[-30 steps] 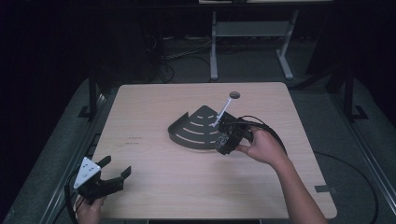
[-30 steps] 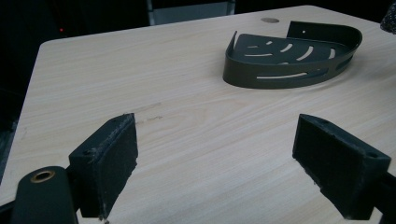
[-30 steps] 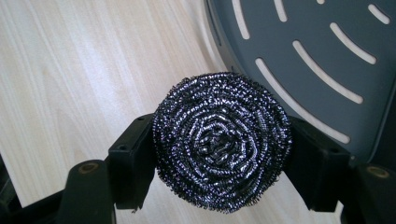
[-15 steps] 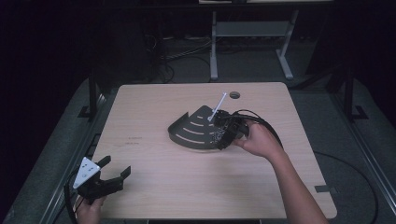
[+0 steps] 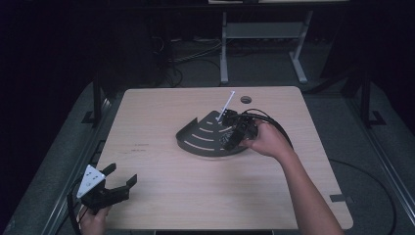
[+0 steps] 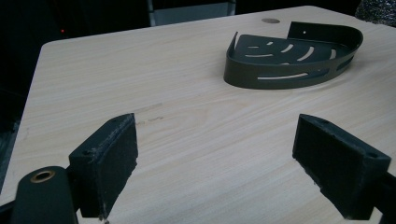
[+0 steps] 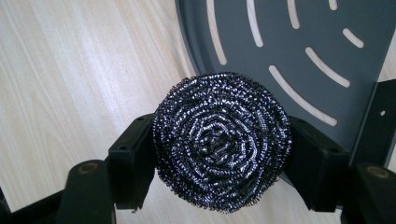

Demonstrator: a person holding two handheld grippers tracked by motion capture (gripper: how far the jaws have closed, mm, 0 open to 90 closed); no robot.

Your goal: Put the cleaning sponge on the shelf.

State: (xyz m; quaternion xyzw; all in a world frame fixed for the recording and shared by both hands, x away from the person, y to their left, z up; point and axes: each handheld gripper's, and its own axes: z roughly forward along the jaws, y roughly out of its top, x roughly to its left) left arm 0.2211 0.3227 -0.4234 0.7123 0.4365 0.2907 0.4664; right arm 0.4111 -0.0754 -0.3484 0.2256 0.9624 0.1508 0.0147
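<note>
**Right fingers clamp the steel scourer at the tray's rim; left gripper idle at the near corner**

Your right hand (image 5: 266, 142) reaches forward across the tabletop (image 5: 161, 122), the forearm running up diagonally from the bottom right of the high view and the wrist bent toward the left. It holds the right gripper (image 5: 234, 133) over the right side of the dark fan-shaped tray (image 5: 200, 139), with the gripper's cable looping around behind your hand. A thin white rod (image 5: 226, 104) slants up and away from the gripper's far end.

In the right gripper view, the fingers (image 7: 133, 161) are closed firmly on a round steel-wool scourer (image 7: 223, 140), one pad pressed to each side of the coil. The scourer sits just off the tray's curved edge, with bare tabletop to its left and the slotted tray floor (image 7: 299, 37) beyond it and to its right. You cannot tell from these views whether the scourer touches the surface beneath it.

Your left hand (image 5: 93, 218) sits low at the near-left corner of the tabletop, holding the left gripper (image 5: 120, 186) angled toward the middle, with its grey three-cornered plate (image 5: 90, 177) on top. In the left gripper view, its fingers (image 6: 109, 163) stand wide apart with nothing between them, hovering over bare wood. The tray (image 6: 292, 56) lies well ahead of them, toward the far right, its slotted wall facing you, and a small round hole (image 6: 270, 20) in the tabletop shows just beyond it.
</note>
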